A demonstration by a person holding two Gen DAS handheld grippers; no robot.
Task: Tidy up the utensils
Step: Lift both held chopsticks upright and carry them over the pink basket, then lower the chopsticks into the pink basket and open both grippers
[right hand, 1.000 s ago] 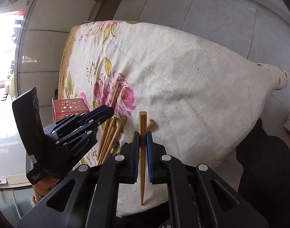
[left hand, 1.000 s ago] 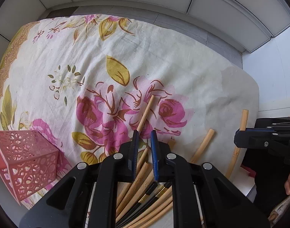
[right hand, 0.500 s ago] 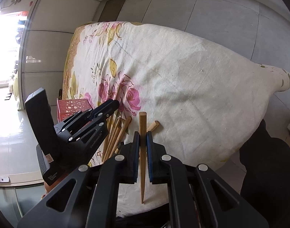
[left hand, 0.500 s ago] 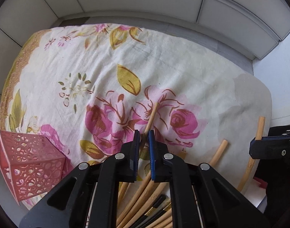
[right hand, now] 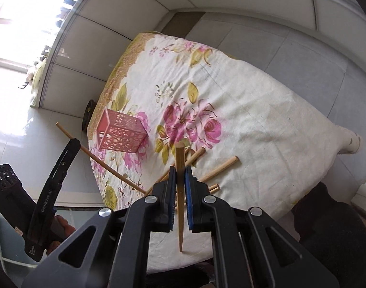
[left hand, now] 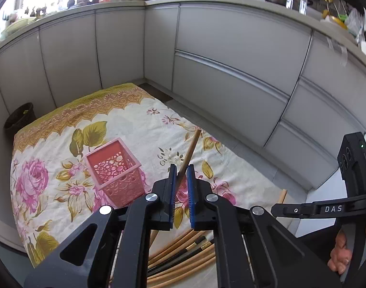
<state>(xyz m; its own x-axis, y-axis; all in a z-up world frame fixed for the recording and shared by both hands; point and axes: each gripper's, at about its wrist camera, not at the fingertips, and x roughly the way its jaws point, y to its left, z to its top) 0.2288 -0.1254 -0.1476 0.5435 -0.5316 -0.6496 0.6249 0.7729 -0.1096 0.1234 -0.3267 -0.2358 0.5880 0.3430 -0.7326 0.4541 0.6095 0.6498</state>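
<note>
My left gripper (left hand: 181, 168) is shut on a wooden chopstick (left hand: 191, 147) that slants up and to the right beyond the pads, raised above the floral cloth (left hand: 139, 124). The pink lattice holder (left hand: 113, 168) stands upright just left of it, apparently empty. A heap of wooden and black chopsticks (left hand: 183, 252) lies below the jaws. In the right wrist view my right gripper (right hand: 180, 169) is shut on another wooden chopstick (right hand: 179, 156), held lengthwise above loose chopsticks (right hand: 219, 168). There the left gripper (right hand: 73, 144) shows at the left with its long chopstick (right hand: 106, 165), beside the holder (right hand: 120, 132).
Grey cabinet fronts (left hand: 231, 72) run close behind the table, with a counter of pots above. A dark bin (left hand: 19, 120) stands on the floor past the cloth's far left corner. The right gripper's body (left hand: 327, 208) and a hand (left hand: 341, 252) fill the right edge.
My left gripper closed on a chopstick in the heap, then rose and swung left, so the pink holder now sits beside it. The right gripper rose a little with its chopstick.
</note>
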